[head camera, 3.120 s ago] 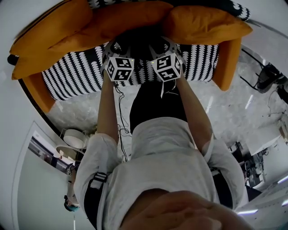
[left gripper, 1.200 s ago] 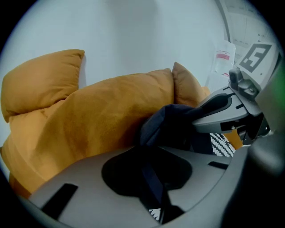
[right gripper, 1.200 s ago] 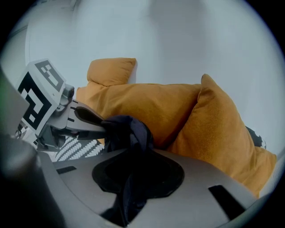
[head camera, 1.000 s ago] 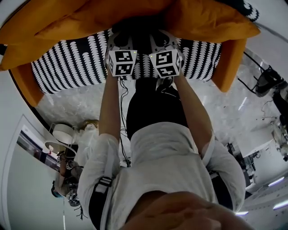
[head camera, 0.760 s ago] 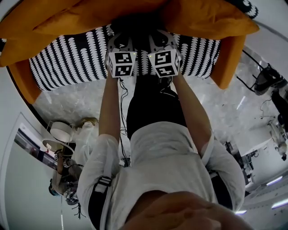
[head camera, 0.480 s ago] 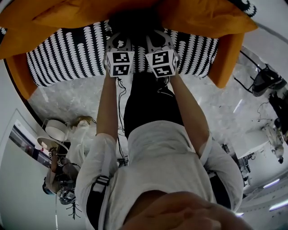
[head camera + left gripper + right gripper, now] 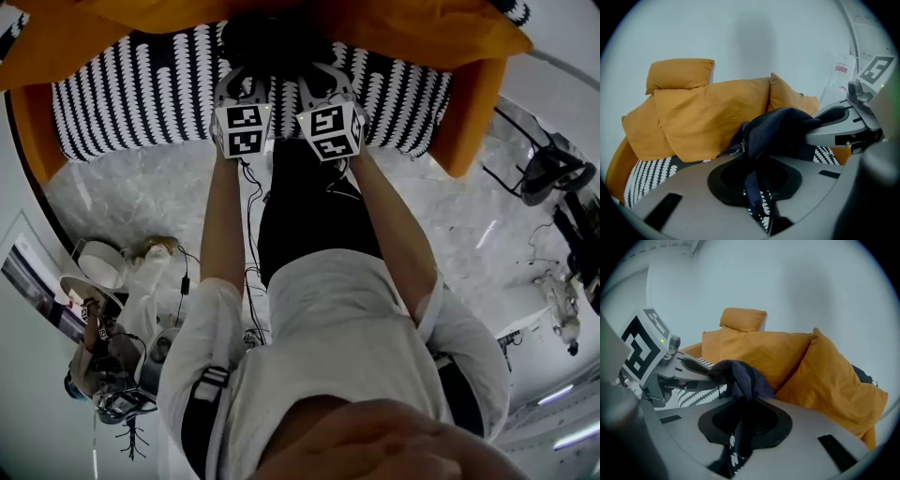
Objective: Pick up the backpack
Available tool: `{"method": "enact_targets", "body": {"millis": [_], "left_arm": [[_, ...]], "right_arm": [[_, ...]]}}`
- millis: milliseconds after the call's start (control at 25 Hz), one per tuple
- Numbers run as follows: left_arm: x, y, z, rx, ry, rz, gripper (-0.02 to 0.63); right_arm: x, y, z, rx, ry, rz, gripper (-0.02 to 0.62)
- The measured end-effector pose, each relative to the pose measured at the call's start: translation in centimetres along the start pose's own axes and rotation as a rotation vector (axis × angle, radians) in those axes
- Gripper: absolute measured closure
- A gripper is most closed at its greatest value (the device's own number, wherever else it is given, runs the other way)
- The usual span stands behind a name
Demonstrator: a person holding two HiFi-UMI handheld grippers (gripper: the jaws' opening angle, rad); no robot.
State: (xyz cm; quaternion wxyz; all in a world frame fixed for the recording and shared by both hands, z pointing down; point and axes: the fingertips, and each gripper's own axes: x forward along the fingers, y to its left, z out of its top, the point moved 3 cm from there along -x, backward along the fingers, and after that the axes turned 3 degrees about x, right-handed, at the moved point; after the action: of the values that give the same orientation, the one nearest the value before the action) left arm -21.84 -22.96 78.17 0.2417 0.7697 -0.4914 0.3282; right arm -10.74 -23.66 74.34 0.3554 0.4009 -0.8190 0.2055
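Plainly gripping the backpack (image 7: 778, 133) with both tools at once. Clenched, the left tool (image 7: 757, 180), on a dark blue strap and a fold of fabric pinched between its black pads (image 7: 726, 180). Clamped likewise, the right tool (image 7: 743, 420), on a bunch of the same dark cloth, jaws having just been closing onto it, with a loose end trailing down through the gap. Held side by side, close together, marker cubes (image 7: 242, 129) facing up in the head view. Bunched and crumpled at the tool tips, that dark bag, at the middle of the sofa (image 7: 131, 103), over the black-and-white patterned seat and just in front of the orange cushions (image 7: 703, 112). Cannot tell whether hanging clear of the seat or resting on it. Piled at the far side against a pale wall (image 7: 764, 37), those cushions, with another at the right in the right gripper view. Nearer, two bare forearms (image 7: 221, 225) reaching out over grey marbled floor (image 7: 150, 197), and a thin cable (image 7: 250, 220) dangling below the left tool.
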Motion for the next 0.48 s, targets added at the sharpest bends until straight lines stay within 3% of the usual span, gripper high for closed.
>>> {"method": "enact_targets", "body": {"millis": [480], "left_arm": [[-5.5, -1.8, -4.1, -0.036, -0.008, 0.048, 0.541]], "right_arm": [[-4.0, 4.7, -2.6, -0.051, -0.005, 0.047, 0.515]]}}
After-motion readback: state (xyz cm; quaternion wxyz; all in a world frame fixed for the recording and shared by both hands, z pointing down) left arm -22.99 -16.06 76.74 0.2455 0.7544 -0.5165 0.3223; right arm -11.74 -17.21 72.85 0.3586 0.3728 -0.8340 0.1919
